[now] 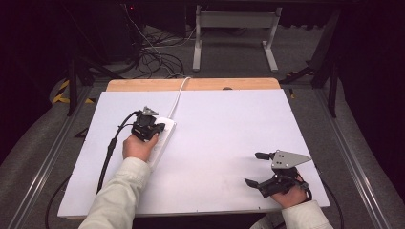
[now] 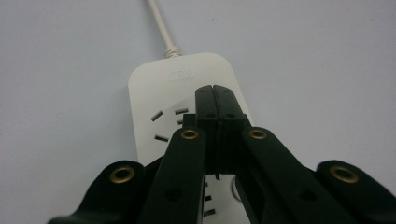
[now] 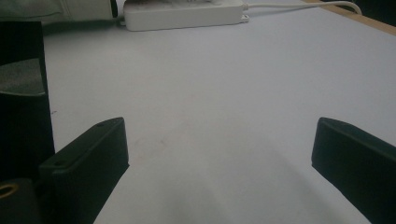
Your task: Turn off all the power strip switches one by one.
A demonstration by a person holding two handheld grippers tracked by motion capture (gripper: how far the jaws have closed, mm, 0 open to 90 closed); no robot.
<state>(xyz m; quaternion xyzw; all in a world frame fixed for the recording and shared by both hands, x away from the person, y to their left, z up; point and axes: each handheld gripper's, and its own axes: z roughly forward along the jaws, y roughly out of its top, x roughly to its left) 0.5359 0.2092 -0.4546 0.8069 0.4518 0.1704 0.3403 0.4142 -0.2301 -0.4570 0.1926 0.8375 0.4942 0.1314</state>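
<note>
High view: power strip [image 1: 162,138] lies on the left half of the white worktop [image 1: 224,138], long axis running from near-left to far-right, cord [image 1: 179,98] leading off the far edge. Left tongs [image 1: 152,125] sit directly over it; right tongs [image 1: 254,168] rest well apart, near the right front corner.
Left gripper view: jaws pressed together, nothing between them, tips over the strip's socket face [image 2: 161,116] near the cord end.
Right gripper view: jaws spread wide over bare worktop; strip [image 3: 182,16] far ahead, nothing between.
Nearer hand: the left.
</note>
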